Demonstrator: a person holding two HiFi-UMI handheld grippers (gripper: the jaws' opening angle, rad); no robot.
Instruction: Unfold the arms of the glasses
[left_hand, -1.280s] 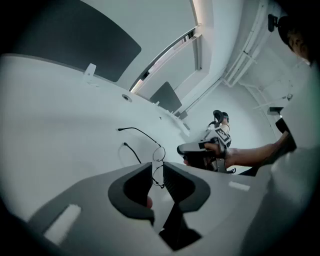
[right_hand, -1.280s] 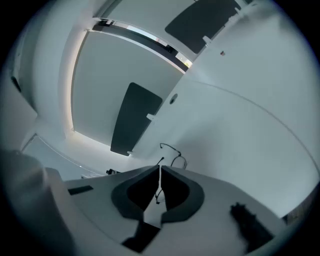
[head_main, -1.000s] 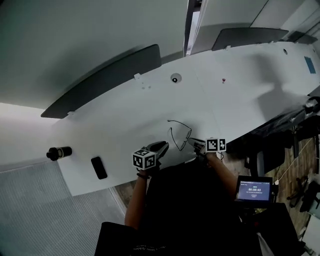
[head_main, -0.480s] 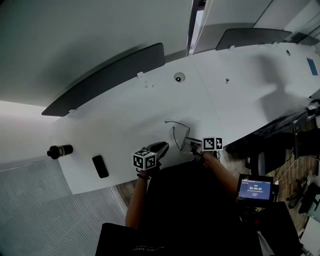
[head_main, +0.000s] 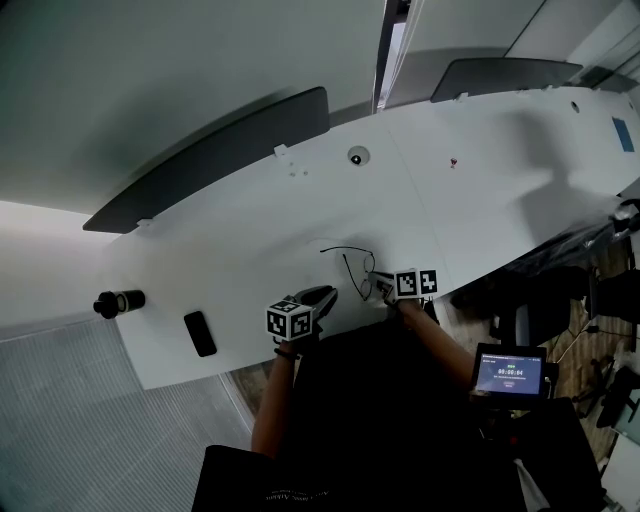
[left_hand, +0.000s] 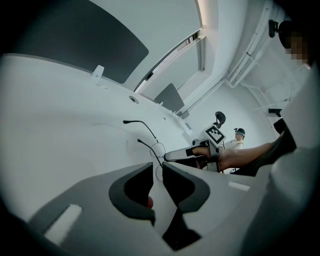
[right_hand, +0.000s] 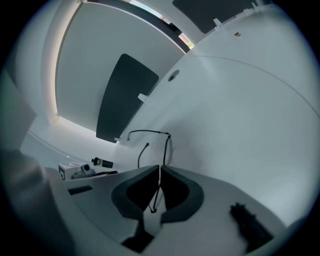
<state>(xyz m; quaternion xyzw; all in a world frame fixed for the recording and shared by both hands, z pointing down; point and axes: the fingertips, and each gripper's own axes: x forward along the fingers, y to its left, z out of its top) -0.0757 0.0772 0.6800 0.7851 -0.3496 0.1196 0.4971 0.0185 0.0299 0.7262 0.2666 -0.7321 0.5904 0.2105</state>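
Thin black wire-frame glasses (head_main: 350, 265) lie on the white table (head_main: 250, 230) near its front edge. One arm (right_hand: 147, 133) stretches out sideways from the hinge and the other arm (right_hand: 142, 151) juts up beside it. My right gripper (head_main: 384, 288) is shut on the thin frame wire (right_hand: 159, 185), which runs straight through its jaws. My left gripper (head_main: 330, 294) sits just left of the glasses. Its jaws stand a narrow gap apart, and a lens rim (left_hand: 158, 172) lies at their tips, not visibly pinched. The right gripper (left_hand: 172, 156) reaches in from the right.
A black phone (head_main: 199, 333) and a black cylinder (head_main: 118, 302) lie at the table's left end. Dark partition panels (head_main: 210, 160) line the far edge, near a round grommet (head_main: 357, 156). A small screen (head_main: 510, 372) hangs at my right side, with chairs and floor beyond.
My right gripper has moved left, toward the left gripper, taking the glasses with it. The outstretched arm now points further left. The left gripper has stayed put.
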